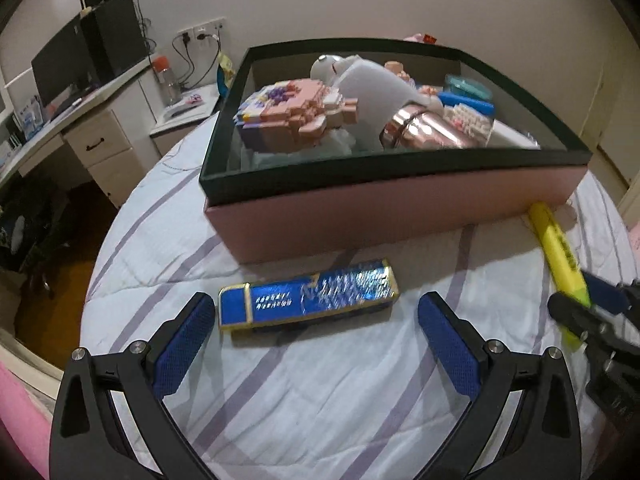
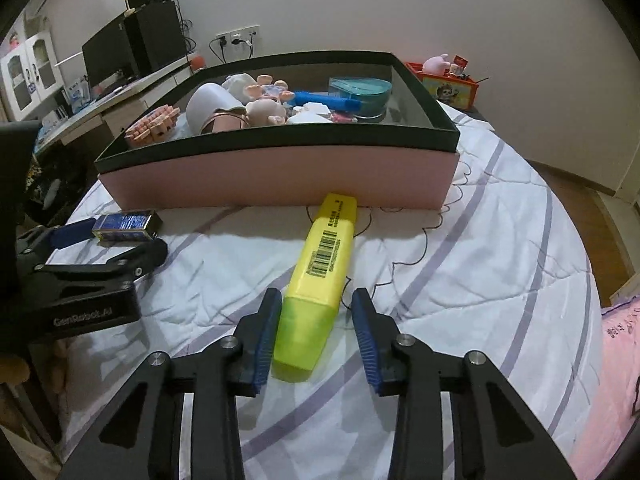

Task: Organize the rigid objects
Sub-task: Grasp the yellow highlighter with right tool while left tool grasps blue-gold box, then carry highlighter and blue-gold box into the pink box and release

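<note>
A pink box with a dark green rim (image 1: 400,208) (image 2: 280,176) sits on the striped bedspread, filled with several toys and a metallic cup. A shiny blue tin (image 1: 308,296) (image 2: 126,222) lies in front of it. My left gripper (image 1: 316,320) is open, its blue pads either side of the tin's near edge, not touching. A yellow highlighter (image 2: 320,272) (image 1: 560,256) lies with its far end at the box. My right gripper (image 2: 316,328) is open, with its fingers astride the highlighter's translucent cap end. The left pad is close to the cap and the right pad is apart from it.
A desk with a monitor (image 1: 60,68) and drawers stands at the left, beyond the bed's edge. A red toy box (image 2: 444,86) stands behind the pink box at the right. A pink cloth (image 2: 616,380) lies at the right edge of the bed.
</note>
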Demonstrator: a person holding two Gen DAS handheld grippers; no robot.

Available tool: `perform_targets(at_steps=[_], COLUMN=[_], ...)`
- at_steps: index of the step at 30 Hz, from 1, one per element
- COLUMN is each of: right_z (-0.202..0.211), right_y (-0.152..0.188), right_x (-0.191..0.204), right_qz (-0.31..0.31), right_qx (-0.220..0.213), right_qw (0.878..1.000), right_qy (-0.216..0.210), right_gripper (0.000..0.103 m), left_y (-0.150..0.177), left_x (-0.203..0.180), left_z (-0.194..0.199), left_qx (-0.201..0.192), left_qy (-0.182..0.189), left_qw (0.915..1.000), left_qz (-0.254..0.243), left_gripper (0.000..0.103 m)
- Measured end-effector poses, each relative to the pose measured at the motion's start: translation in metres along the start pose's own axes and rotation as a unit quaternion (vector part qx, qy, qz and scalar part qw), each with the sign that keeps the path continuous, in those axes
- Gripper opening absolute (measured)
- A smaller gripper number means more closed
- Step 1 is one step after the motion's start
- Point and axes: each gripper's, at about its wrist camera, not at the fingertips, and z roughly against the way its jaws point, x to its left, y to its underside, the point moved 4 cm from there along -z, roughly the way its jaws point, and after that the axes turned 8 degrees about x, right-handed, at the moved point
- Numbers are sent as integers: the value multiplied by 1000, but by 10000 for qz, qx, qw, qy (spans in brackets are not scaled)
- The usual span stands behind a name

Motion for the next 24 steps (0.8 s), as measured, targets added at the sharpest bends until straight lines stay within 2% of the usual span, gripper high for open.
perform_targets(at_steps=[4, 5, 6, 7, 14, 16, 24], right_z=[-2, -2, -3, -4, -9, -8, 7], right_y=[-4, -5, -8, -8, -15, -14, -3], right_x=[-2, -2, -1, -2, 4, 3, -8], right_qz=[40, 48, 53, 54, 184, 200, -21], right_qx=[-28, -41, -45, -43, -68, -67, -256], right_qw=[10000, 10000, 10000, 10000, 9998, 9997, 9992], right_qy=[-22, -37, -48, -47, 21, 109, -320], right_gripper=[38, 38, 38, 39, 39, 28, 27], left_y=[-2, -2, -2, -1, 2, 6, 21], left_x=[3, 4, 5, 7, 5, 2, -11], left_z=[-5, -4, -3, -1, 6, 11, 32], left_qx=[42, 25, -17, -74, -143, -206, -394], left_qy=[47, 58, 65, 54, 45, 93, 272], left_qw=[9998, 9997, 9996, 9995, 9994, 9993, 9986], left_qz=[182, 215, 262, 304, 314, 302, 204], left_gripper=[102, 99, 86, 85, 85, 85, 85])
